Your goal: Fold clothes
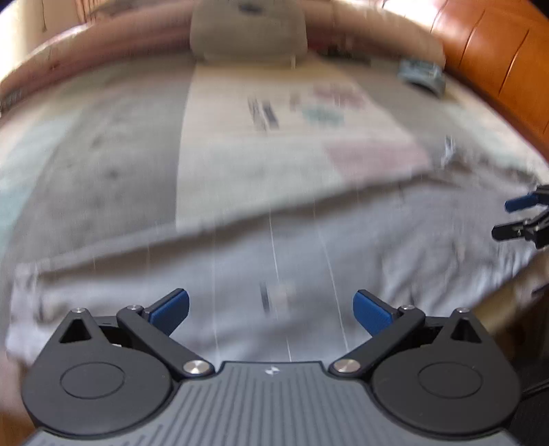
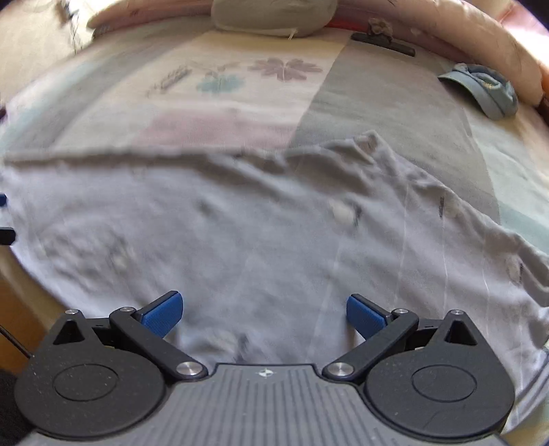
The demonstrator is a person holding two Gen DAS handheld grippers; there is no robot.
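The left gripper point(image 1: 271, 310) hangs released, its blue pads spread wide with nothing between them, just above a pale grey garment point(image 1: 274, 247) that lies spread flat on the bed point(image 1: 103, 137). Thin white stripes run up the cloth from 6 o'clock toward 12. At 3 o'clock in the left wrist view the right gripper point(image 1: 514, 219) shows at the frame edge, its two fingers apart.

In the right wrist view the right gripper point(image 2: 264, 314) is likewise released, pads wide and empty, over the same garment point(image 2: 240, 223). The cloth fills the middle of that view from 9 to 3 o'clock, its far edge rumpled toward 1 o'clock, and it carries a few small dark marks.

Beyond the garment, toward 12 o'clock, the bed cover shows grey, cream and pink panels with a flower print point(image 2: 284, 68). A grey pillow point(image 2: 274, 17) lies at 12 o'clock, and a blue cap point(image 2: 487, 91) rests at 2 o'clock near the bed's edge. A brown padded headboard point(image 1: 497, 51) stands at 2 o'clock in the left wrist view. Both views are blurred.
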